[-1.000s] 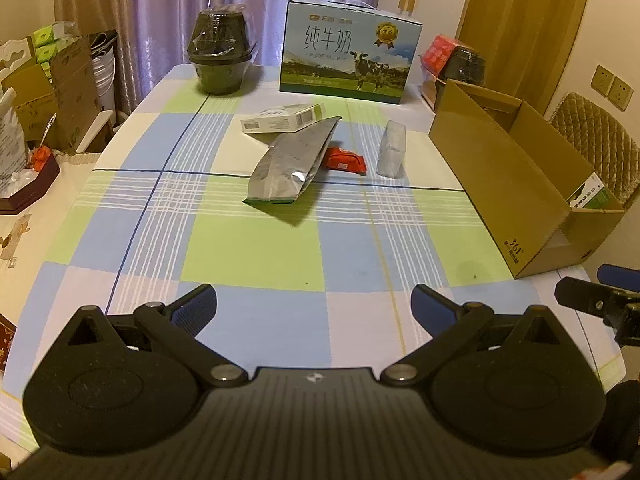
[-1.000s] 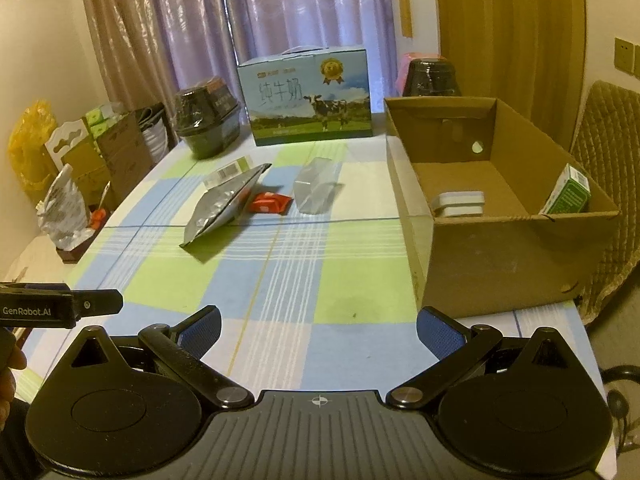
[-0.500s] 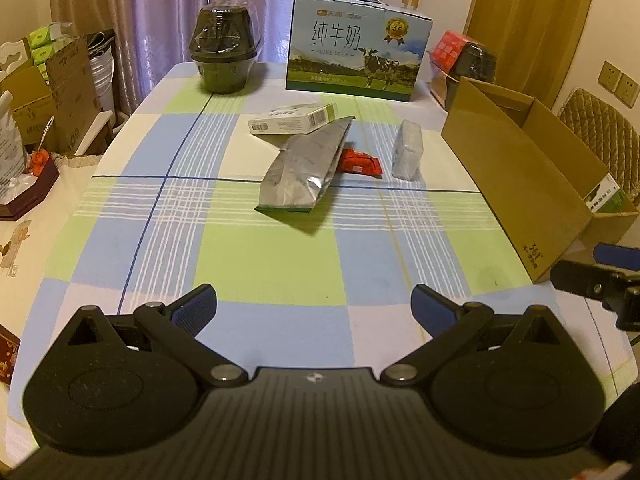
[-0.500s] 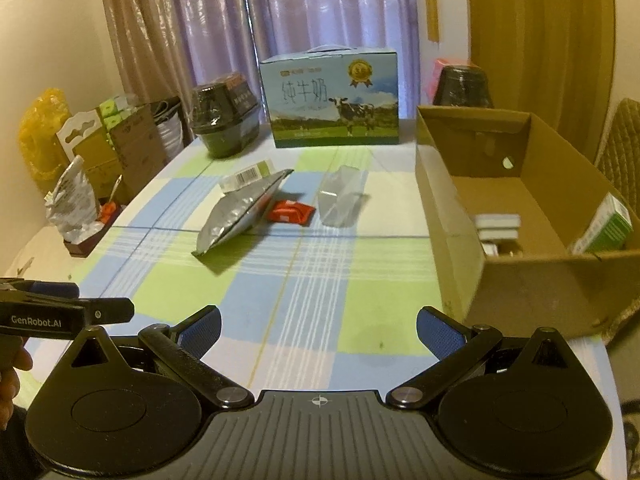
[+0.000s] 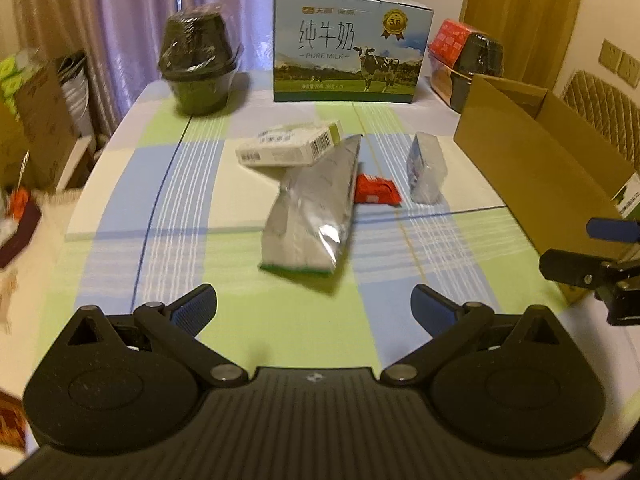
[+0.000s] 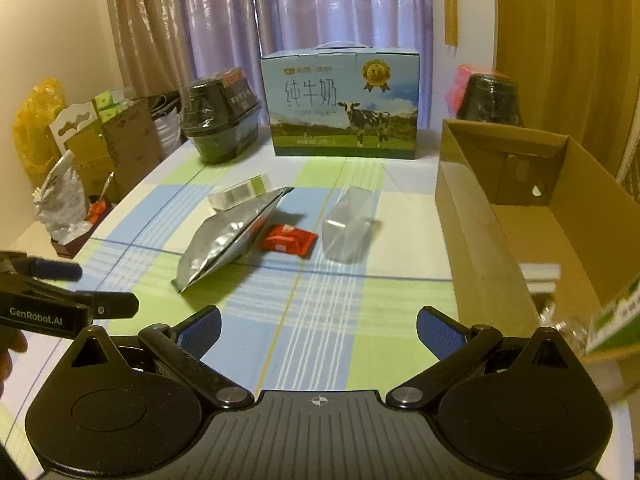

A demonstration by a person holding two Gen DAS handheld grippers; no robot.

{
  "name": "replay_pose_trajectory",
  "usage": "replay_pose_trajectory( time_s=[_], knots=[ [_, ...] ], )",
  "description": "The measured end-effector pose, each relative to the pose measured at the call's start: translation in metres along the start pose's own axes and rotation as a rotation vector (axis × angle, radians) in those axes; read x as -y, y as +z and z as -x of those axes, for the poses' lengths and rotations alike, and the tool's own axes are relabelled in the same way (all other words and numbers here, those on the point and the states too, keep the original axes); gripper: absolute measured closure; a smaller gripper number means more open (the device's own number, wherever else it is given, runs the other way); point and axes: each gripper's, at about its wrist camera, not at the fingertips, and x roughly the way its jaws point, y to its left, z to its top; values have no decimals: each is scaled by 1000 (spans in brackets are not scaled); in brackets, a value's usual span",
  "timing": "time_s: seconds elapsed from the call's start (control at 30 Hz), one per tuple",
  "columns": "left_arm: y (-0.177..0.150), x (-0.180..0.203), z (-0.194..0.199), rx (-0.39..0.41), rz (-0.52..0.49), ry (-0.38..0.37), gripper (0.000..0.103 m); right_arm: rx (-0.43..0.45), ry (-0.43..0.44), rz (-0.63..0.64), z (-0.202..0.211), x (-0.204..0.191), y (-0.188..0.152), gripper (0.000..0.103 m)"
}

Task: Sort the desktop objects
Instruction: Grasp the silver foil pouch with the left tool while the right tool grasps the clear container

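Reaching in with both your left gripper and right gripper spread empty, you risk the silver pouch dragging the white box resting against it.

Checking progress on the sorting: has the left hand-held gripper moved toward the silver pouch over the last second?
Yes. The left hand-held gripper has come forward: the silver pouch sits nearer its open fingers, and the milk carton box looms larger.
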Motion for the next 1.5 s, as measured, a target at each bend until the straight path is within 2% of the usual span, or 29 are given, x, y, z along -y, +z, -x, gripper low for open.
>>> replay_pose_trajectory(
  time_s=[0.1, 0.23, 0.5, 0.63, 0.7, 0.77, 0.93, 1.03, 1.17, 1.23, 1.3, 1.33, 1.4, 1.5],
  knots=[
    [15, -5, -19, -10, -42, -10, 1, -1, -3, 2, -19, 4, 12, 2],
    [34, -13, -46, -30, -52, -78, 1, 0, -2, 1, -43, 10, 29, 2],
    [59, -15, -94, -70, -143, -93, 1, -27, -2, -23, -98, 24, 54, 2],
    [65, -18, -114, -100, -146, -119, 2, -49, -22, -48, -127, 33, 62, 3],
    [68, -20, -123, -106, -145, -130, 2, -53, -23, -63, -139, 37, 67, 7],
    [71, -20, -131, -119, -140, -140, 2, -59, -19, -74, -150, 40, 71, 16],
    [79, -20, -149, -135, -134, -170, 4, -78, -14, -84, -174, 43, 79, 24],
    [82, -16, -157, -152, -158, -176, 9, -91, -19, -89, -184, 45, 79, 31],
    [81, -12, -167, -185, -198, -190, 24, -110, -25, -101, -194, 49, 77, 47],
    [79, -12, -169, -194, -189, -199, 27, -114, -18, -102, -196, 49, 75, 54],
    [78, -12, -168, -195, -188, -203, 32, -134, -27, -101, -197, 48, 75, 64],
    [77, -12, -166, -196, -188, -206, 34, -132, -31, -100, -196, 48, 75, 73],
    [73, -9, -162, -202, -196, -207, 43, -133, -32, -100, -193, 47, 74, 75],
    [62, 0, -152, -211, -227, -197, 48, -138, -27, -74, -182, 40, 68, 75]
  ],
)
